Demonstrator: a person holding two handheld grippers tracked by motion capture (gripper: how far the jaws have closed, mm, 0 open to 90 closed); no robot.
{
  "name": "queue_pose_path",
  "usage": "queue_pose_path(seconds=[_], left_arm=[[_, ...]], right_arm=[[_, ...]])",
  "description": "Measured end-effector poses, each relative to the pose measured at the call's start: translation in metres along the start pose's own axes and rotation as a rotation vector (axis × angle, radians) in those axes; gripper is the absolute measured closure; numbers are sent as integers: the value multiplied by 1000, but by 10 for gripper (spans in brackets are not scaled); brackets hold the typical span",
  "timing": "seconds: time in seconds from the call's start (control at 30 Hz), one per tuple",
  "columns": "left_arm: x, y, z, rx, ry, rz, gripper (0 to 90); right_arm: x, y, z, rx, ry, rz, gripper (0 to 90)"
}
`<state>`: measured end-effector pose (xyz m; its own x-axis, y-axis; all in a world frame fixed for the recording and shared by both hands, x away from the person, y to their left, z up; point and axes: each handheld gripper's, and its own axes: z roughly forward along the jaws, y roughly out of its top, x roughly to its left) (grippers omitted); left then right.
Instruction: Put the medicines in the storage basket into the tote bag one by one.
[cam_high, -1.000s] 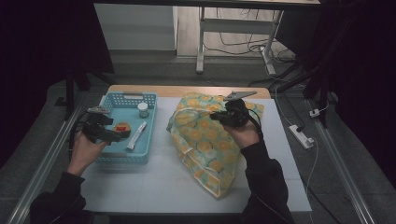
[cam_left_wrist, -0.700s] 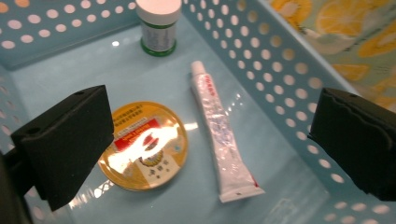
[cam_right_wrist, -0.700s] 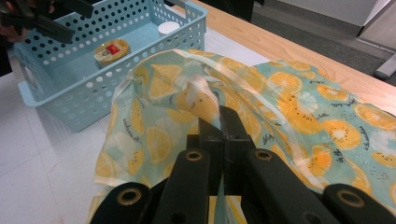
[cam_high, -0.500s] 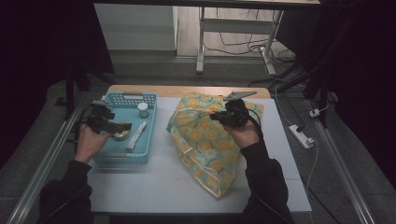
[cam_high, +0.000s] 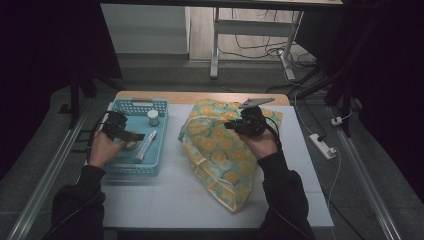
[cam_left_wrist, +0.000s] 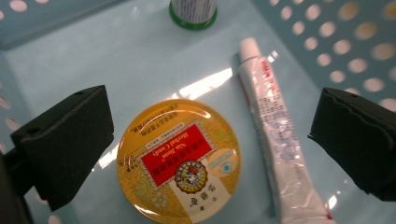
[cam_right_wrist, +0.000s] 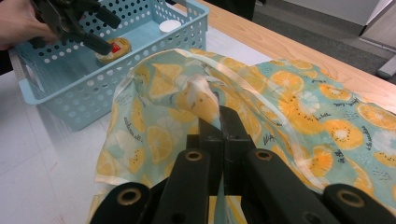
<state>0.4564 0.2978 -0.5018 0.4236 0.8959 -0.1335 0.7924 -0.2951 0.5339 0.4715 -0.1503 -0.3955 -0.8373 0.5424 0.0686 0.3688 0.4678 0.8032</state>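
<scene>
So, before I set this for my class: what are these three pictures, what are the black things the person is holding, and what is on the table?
A person sits at a white table with hand-held tongs in each hand; each has two black jaws and its own small camera. The high view looks down from above. The other two look along each tool's jaws.

The left tongs hang open inside a blue basket, jaws on either side of a round yellow candy tin and not touching it. Beside the tin lies a white tube; farther back stands a small bottle.

The right tongs are shut on a fold of the lemon-print cloth bag, pinching its edge up off the table.
</scene>
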Motion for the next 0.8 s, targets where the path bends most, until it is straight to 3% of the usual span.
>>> queue_pose_path(seconds=[0.2, 0.43, 0.6, 0.73, 0.8], left_arm=[[3, 3, 8, 66, 21, -41, 0], [1, 5, 15, 138, 74, -69, 9], [-1, 5, 20, 210, 142, -56, 69], [-2, 4, 22, 245, 149, -62, 193], [-2, 5, 21, 248, 145, -69, 197]], right_arm=[[0, 0, -1, 0, 1, 2, 900], [0, 0, -1, 0, 2, 0, 900], [0, 0, -2, -2, 1, -2, 900], [-1, 0, -2, -5, 1, -3, 900], [-1, 0, -3, -6, 0, -3, 900]])
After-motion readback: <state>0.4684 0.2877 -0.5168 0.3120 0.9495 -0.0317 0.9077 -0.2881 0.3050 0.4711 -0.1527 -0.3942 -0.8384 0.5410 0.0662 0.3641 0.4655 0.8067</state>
